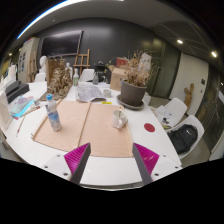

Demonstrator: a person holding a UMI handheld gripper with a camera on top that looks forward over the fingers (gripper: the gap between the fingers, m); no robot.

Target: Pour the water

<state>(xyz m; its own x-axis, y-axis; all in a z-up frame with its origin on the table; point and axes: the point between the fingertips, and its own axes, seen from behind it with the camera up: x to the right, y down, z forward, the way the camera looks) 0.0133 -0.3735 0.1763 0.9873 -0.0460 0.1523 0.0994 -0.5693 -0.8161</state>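
- Tabletop [110, 165] filled most of the gripper view: a white surface running away from the fingers, with a dim workshop-like room behind it and white chairs [185, 128] along the right side.
- Brown mats [92, 125], two of them laid side by side, covered the middle of the tabletop just beyond the fingers.
- Potted plant [132, 88] with dry stems stood at the far end, past the mats, near some papers [90, 92].
- Hand-held gripper [112, 160] hung above the near edge with its fingers spread wide and nothing between them; the magenta pads [147, 157] faced bare tabletop.
- Water bottle [53, 114] stood upright on the left edge of the left mat, well ahead of the fingers and off to their left.
- Cup [119, 117], small and pale, sat on the right mat, apart from the bottle and ahead of the fingers.
- Red disc [150, 127], flat and small, lay on the tabletop right of the mats; what it was could not be told.
- Judging by this layout, the task looked to be at its opening: nothing was grasped, and the approach to the bottle was not yet made.
- Next move would likely call for swinging left and forward so the open fingers straddle the bottle's body, closing on it, then carrying it over to the cup.
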